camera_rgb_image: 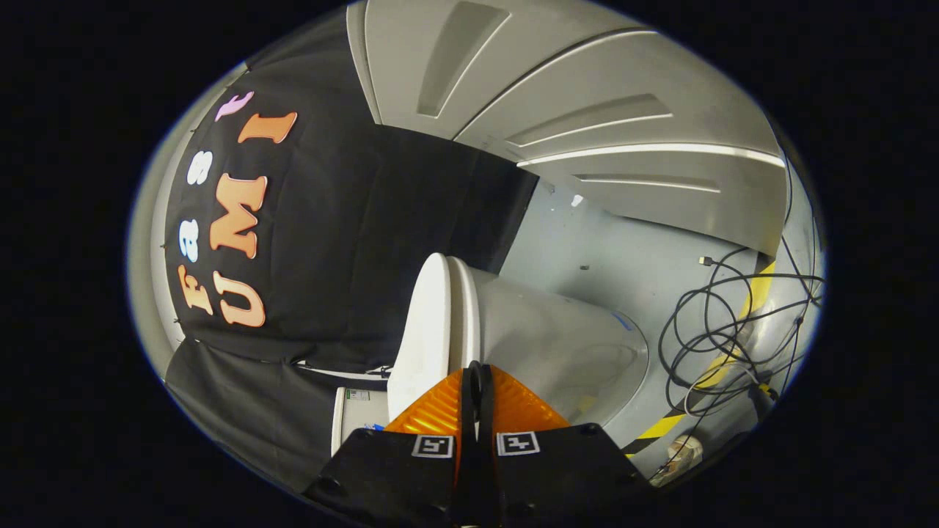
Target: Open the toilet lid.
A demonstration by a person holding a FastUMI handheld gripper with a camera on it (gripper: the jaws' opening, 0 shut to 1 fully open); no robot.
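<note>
Gripper view, rolled onto its side, shows the gripper (pixel 475 374) with its two fingers pressed close together, only a thin slit between them, their tips at the edge of the toilet lid (pixel 424 330). Whether the lid's edge is pinched in that slit cannot be told. The white lid lies flat against the seat (pixel 463 323), and just beyond the fingertips the pale toilet bowl (pixel 557 345) swells out towards the floor (pixel 609 249). That floor is a dull grey-blue, scuffed with small marks. A tangle of black cables (pixel 726 323) lies on it beside the bowl, crossing a yellow-and-black striped tape (pixel 664 429). A black cloth wall (pixel 352 242) hangs behind the toilet, and grey panelled walls (pixel 623 125) close the room beyond.
</note>
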